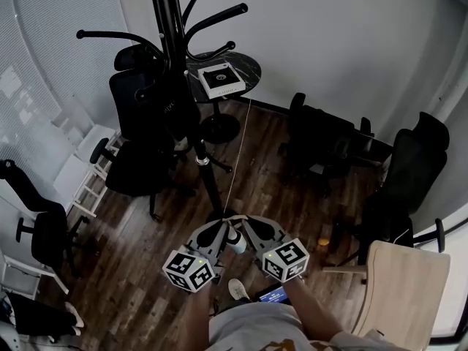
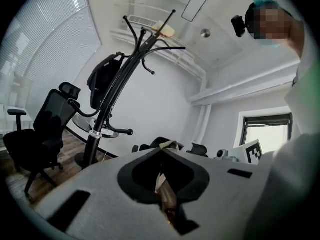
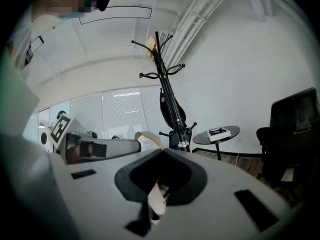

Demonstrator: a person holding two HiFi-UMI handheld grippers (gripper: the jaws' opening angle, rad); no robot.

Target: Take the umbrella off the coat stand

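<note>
The black coat stand [image 1: 208,185] rises from the wooden floor straight ahead, its hooks spreading near the top of the head view. A black folded bundle, apparently the umbrella [image 1: 178,104], hangs against the pole; it also shows in the left gripper view as the umbrella [image 2: 101,81] and in the right gripper view as the umbrella [image 3: 170,109]. A pale piece sits at the stand's top [image 2: 165,30]. My left gripper [image 1: 218,229] and right gripper [image 1: 252,227] are held side by side, well short of the bundle. Both have their jaws together, left gripper [image 2: 164,149] and right gripper [image 3: 162,151]. A small pale thing I cannot identify shows between them.
A round dark table [image 1: 248,64] with a white box [image 1: 221,79] stands behind the stand. Black office chairs stand at the left [image 1: 139,159], far left [image 1: 44,229] and right [image 1: 329,145], [image 1: 413,167]. A pale wooden chair [image 1: 406,284] is at my right.
</note>
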